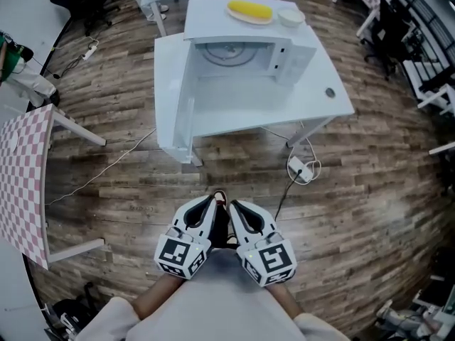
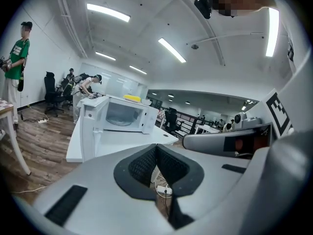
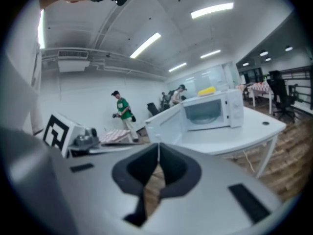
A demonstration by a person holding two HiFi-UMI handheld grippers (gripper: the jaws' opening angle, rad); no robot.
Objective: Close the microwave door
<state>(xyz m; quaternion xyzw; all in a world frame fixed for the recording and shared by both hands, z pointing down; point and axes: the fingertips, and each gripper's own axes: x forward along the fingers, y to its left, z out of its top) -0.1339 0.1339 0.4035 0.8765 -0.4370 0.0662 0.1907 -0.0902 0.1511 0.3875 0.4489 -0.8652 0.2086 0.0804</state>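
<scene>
Well, in the head view the microwave (image 1: pixel 238 48) sits top middle on a white table (image 1: pixel 313 98), its door (image 1: pixel 174 105) swung wide to the left. The left gripper (image 1: pixel 210 208) and right gripper (image 1: pixel 237 210) sit low in the middle, far from it. In the left gripper view the jaws press together, empty. The right gripper view shows the same. I think stepping closer, then pushing the door's far edge slowly, works best.

wood floor (image 1: pixel 135 197) open up to white table (image 1: pixel 316 94), microwave door (image 1: pixel 182 112) swung out along table's left side, power strip (image 1: pixel 298 169) and cable (image 1: pixel 284 195) on floor front-right, checkered table (image 1: pixel 25 169) well left
</scene>
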